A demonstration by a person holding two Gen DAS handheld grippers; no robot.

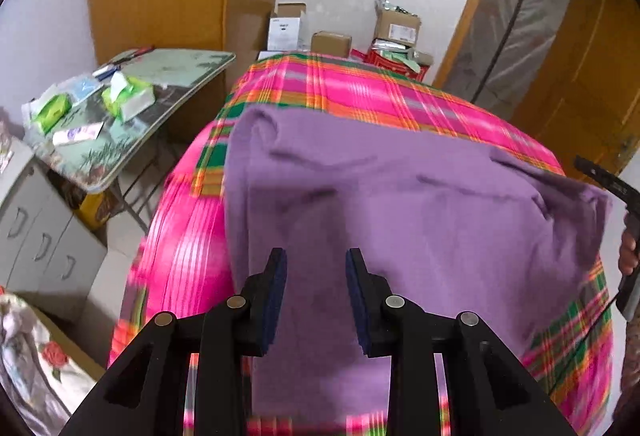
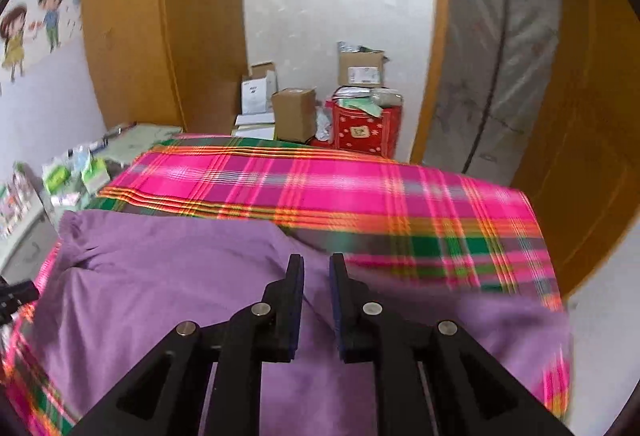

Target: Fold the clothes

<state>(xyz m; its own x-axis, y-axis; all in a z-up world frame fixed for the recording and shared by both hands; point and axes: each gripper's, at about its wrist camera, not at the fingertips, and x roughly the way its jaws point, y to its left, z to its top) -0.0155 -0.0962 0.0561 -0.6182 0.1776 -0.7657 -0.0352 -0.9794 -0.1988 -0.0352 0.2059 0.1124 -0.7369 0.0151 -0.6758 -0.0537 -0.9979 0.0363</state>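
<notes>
Garment: we see a purple garment spread over a pink plaid cloth that covers the work surface; it lies mostly flat, with soft creases and a bunched corner at its far left.

Garment's place: in the left wrist view it fills the middle and the near part of the surface, its far edge well short of the plaid cloth's far edge; in the right wrist view it takes up the near left half, with bare plaid beyond it and to the right.

Left gripper: we find its jaws parted with a clear gap — nothing between the dark pads, which hang above the garment and grip none of it.

Right gripper: its jaws stand a little apart, a narrower gap than the left's; purple fabric shows through the gap below, but the pads do not press on it, so we read it as holding nothing.

Right edge of the left view: a hand shows beside a black gripper part, just off the garment's right corner.

Surroundings: a folding table with tissue packs stands to the left, cardboard boxes and a red bag sit by the far wall — and parts of both views are blurred.
</notes>
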